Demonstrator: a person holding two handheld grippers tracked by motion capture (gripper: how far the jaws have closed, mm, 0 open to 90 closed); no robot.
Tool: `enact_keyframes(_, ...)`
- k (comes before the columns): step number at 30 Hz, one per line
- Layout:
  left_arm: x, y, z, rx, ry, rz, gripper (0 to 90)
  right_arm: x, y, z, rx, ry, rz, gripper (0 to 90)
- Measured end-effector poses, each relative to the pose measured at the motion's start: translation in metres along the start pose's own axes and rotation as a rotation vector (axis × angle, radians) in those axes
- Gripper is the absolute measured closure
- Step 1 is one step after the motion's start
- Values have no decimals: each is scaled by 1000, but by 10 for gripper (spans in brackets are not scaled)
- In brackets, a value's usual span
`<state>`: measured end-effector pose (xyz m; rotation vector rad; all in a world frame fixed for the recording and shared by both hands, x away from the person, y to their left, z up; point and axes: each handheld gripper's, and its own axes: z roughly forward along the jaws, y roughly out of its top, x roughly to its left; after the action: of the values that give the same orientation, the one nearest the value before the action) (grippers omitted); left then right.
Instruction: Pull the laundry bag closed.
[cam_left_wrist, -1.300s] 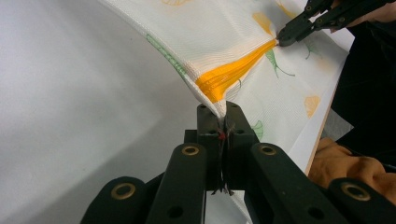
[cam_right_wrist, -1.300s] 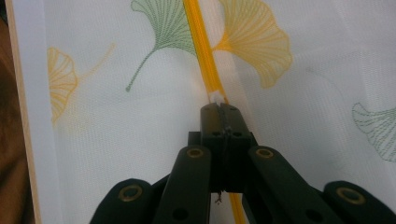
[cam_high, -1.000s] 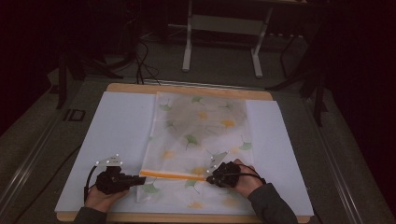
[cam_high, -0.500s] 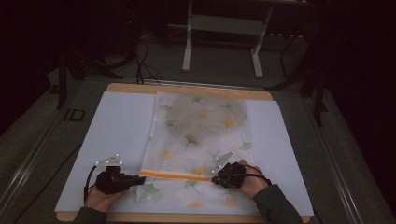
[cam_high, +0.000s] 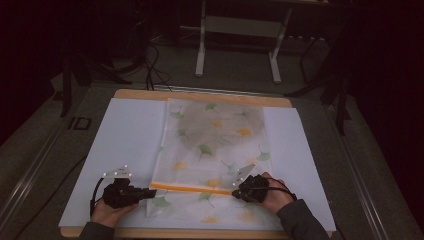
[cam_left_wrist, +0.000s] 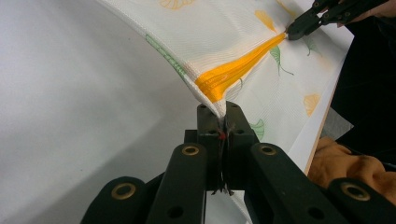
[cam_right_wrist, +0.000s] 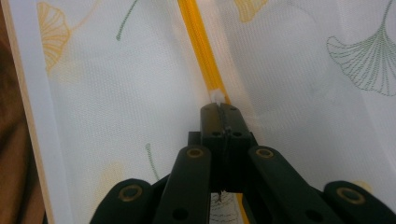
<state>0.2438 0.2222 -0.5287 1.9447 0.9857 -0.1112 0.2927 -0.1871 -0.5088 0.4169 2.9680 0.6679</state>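
Dark floor surrounds my white table, where a sheer white cloth printed with green and yellow leaves lies down the middle. I have my left gripper pinched tight on its orange band, my right gripper clamped on the band's other end.

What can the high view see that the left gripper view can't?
High view: the whole table, both hands, the metal stand behind and cables on the floor.

Left gripper view: up close, the left gripper shut on the cloth's lifted corner, and something orange beside the table.

Both: the leaf-print cloth, its orange stripe, the white sheet and the right gripper at the stripe's other end.
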Motion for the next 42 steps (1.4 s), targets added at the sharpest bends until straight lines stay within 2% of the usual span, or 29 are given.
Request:
enact_keyframes(15, 1, 0, 0, -3, 1, -6, 880, -5, -15, -9, 24, -23, 26, 900)
enact_keyframes(42, 1, -1, 0, 0, 2, -3, 881, -15, -56, -33, 77, -62, 111, 900)
